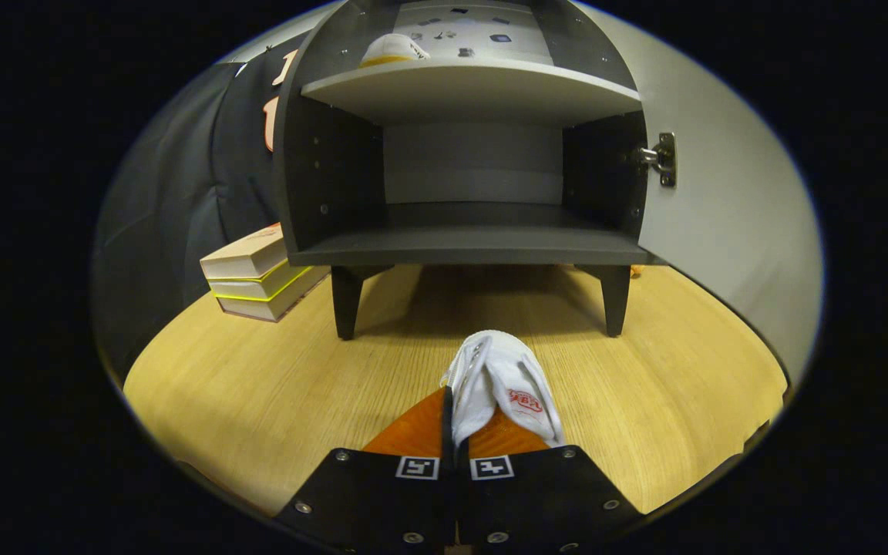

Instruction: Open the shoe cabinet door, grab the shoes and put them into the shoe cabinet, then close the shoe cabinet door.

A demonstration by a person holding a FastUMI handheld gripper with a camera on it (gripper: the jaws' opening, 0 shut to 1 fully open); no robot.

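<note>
With the door (729, 231) swung wide at the right, the gripper (455, 420) pinches a white shoe (502, 381) between its fingers, raised over the wooden floor (259, 370) just before the shoe cabinet (467, 177), presumably to carry it onto the empty lower shelf (471, 245). The shoe's heel hides between the fingers; another shoe (391, 48) on the upper shelf is partly cut off

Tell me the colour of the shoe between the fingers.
White canvas shoe with a red logo, clamped in the hand-held gripper; gripper view.
</note>
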